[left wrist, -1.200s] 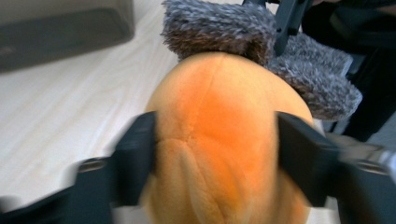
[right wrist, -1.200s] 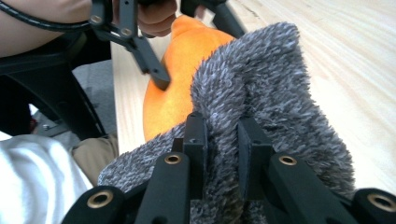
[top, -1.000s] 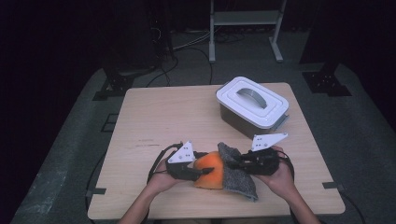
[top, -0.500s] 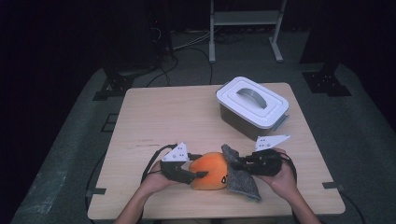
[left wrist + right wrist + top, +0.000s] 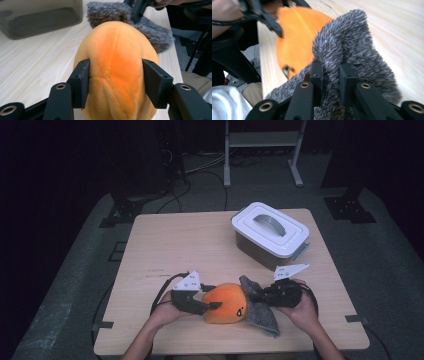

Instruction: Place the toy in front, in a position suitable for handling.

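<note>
Lower right tongs [image 5: 260,296], lidded box [image 5: 270,233] behind.

I see a light wooden table [image 5: 170,245] on the grey carpeted floor [image 5: 75,285]. An orange plush toy [image 5: 226,303] lies on the table between my left gripper's fingers [image 5: 81,80]. A grey furry cloth [image 5: 260,312] lies against its side, pinched by my right gripper's fingers [image 5: 317,75]. Well beyond both sets of fingers stands a lidded white storage box [image 5: 270,235].
</note>
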Motion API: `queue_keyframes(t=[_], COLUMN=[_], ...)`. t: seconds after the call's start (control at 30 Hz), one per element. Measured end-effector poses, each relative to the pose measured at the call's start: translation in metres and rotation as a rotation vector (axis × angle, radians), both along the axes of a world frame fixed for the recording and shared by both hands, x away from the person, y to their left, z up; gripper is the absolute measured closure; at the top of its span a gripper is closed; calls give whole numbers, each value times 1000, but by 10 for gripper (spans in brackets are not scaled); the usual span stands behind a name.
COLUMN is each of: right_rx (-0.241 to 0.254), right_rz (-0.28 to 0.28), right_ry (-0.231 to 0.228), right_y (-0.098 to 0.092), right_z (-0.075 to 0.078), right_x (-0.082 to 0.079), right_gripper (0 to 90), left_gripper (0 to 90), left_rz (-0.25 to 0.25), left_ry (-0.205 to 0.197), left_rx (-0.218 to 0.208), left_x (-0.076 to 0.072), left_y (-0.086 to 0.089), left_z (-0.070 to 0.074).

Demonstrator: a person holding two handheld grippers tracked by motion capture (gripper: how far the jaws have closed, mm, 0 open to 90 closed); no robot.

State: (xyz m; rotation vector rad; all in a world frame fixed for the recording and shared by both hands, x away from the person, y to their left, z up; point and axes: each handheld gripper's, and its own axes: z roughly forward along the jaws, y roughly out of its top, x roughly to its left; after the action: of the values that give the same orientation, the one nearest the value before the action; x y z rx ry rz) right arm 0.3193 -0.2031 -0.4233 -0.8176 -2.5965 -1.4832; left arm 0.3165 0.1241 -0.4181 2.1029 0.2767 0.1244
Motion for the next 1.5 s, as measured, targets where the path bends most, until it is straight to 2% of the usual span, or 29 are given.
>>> queue_keyframes(t=[0.07, 0.13, 0.23, 0.3, 0.37, 0.43, 0.53, 0.6, 0.7, 0.77, 0.8, 0.83, 0.87, 0.93, 1.07, 1.1, 1.23, 1.3, 1.37, 1.43, 1.5], right_rx=[-12, -4, 61, 79, 58, 51, 10, 0, 37, 76, 76, 43, 43, 57, 8, 9, 72, 55, 43, 41, 22], right_rz=[-12, -18, -8, 8, 15, 11, -4, -7, 0, 34, 34, 42, 42, 40, 5, 2, 16, 36, 49, 56, 62], right_ry=[24, 25, -11, -18, -13, 12, 38, 41, 6, -20, -20, -18, -18, 11, 41, 34, -16, -27, -15, 4, 5], right_y=[-4, -6, -3, 1, 4, 2, -2, -3, 0, 8, 8, 11, 11, 8, -1, -2, 4, 10, 12, 10, 8], right_z=[-5, -4, 8, 12, 8, 4, -3, -3, 7, 17, 17, 13, 13, 7, 1, 1, 15, 17, 13, 9, 8], right_x=[3, 4, 1, -1, -2, 1, 2, 1, -2, -6, -6, -7, -7, -3, 1, 1, -4, -6, -5, -5, -5], right_gripper=[754, 756, 755, 755, 755, 755, 755, 755, 755, 755, 755, 754, 754, 752, 753, 754, 752, 752, 752, 752, 747], left_gripper=[441, 442, 442, 442, 439, 436, 434, 435, 436, 438, 438, 440, 440, 439, 441, 440, 438, 427, 400, 336, 238], left_rz=[-5, -9, -25, -26, -24, -15, 0, 7, 7, 2, 2, 3, 4, 17, 32, 31, 13, 4, -1, 5, 18], left_ry=[2, 1, -7, -8, -8, -5, 11, 12, 6, -2, -5, -6, -4, -3, 8, 8, -9, -12, -1, 14, 56], left_rx=[-6, -8, -11, -9, -5, 1, -6, -12, -9, -8, -4, -2, -3, -6, -19, -16, -15, -11, -17, -26, -22], left_x=[-1, -1, -2, -2, -2, -1, 1, 1, 1, 0, -1, -1, 0, 1, 3, 2, -1, -2, -2, -1, 2], left_y=[2, 1, -1, -2, -1, 0, 4, 4, 2, -1, -1, -1, -1, 0, 2, 1, -4, -5, -5, -5, -5], left_z=[-1, -2, -2, -2, -2, -1, -2, -3, -3, -2, -2, -2, -2, -2, -3, -3, -1, 0, 0, 1, 1])
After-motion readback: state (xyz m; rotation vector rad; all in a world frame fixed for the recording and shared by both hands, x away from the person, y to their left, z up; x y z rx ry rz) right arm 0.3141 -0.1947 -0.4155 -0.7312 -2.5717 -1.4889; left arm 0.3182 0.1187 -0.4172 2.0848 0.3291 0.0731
